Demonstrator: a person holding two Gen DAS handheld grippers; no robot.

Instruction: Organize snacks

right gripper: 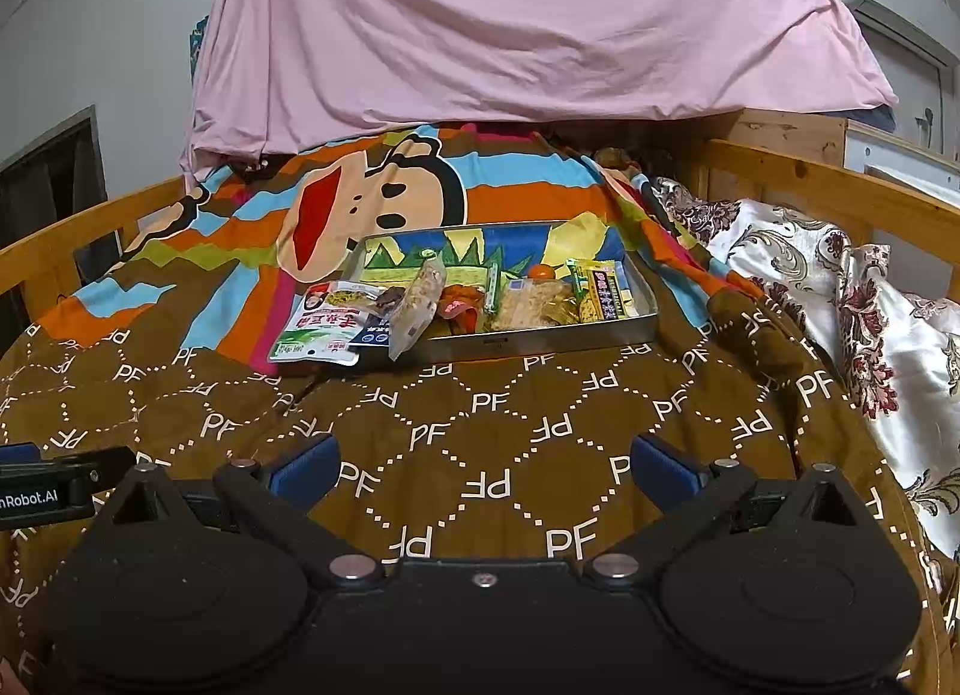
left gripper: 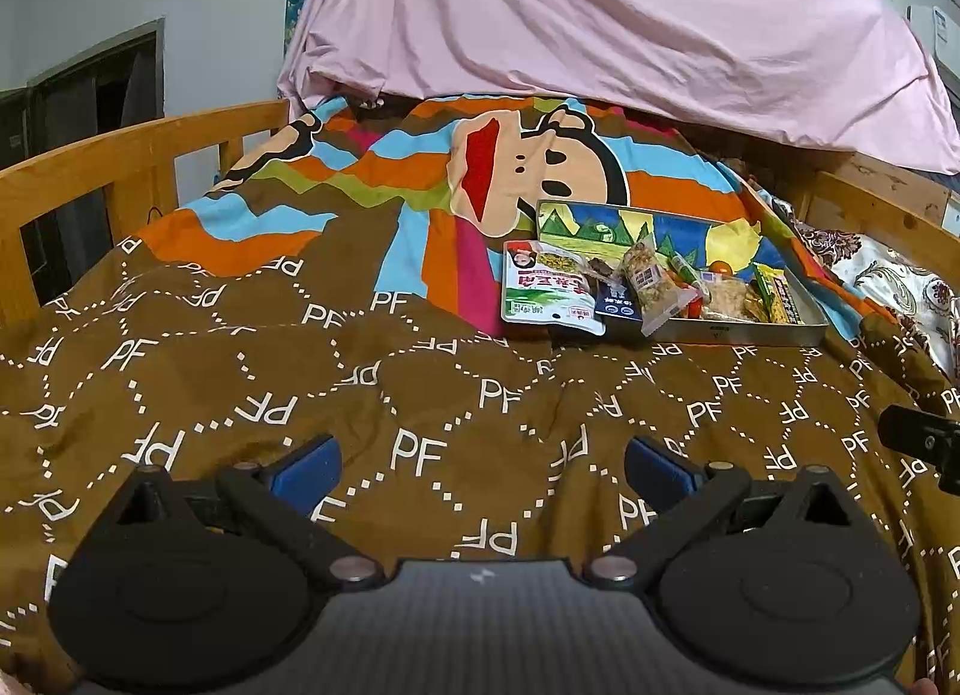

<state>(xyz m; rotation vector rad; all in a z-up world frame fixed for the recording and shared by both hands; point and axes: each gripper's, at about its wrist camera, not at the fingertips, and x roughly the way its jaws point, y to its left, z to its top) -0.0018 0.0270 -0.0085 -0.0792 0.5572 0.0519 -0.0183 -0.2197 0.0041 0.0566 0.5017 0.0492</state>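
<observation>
snacks (right gripper: 510, 299) — mixed packets piled in metal tray (right gripper: 645, 314) | green-white pouch (right gripper: 324, 326) (flat) beside tray

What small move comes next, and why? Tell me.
Probably move the left hand-held gripper forward to the green pouch. Both grippers are open, empty and short of the snacks. That pouch lies on the quilt against the tray, overlapping its left end, nearest the left side; the right hand-held gripper can follow.

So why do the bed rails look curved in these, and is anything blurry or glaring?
Left wrist view: fisheye bends the wooden rail, corners go black, and the tray with its snack packets looks soft. Right wrist view: same bowing on the rail; even indoor light, no strong glare, print on the packets unreadable.
</observation>
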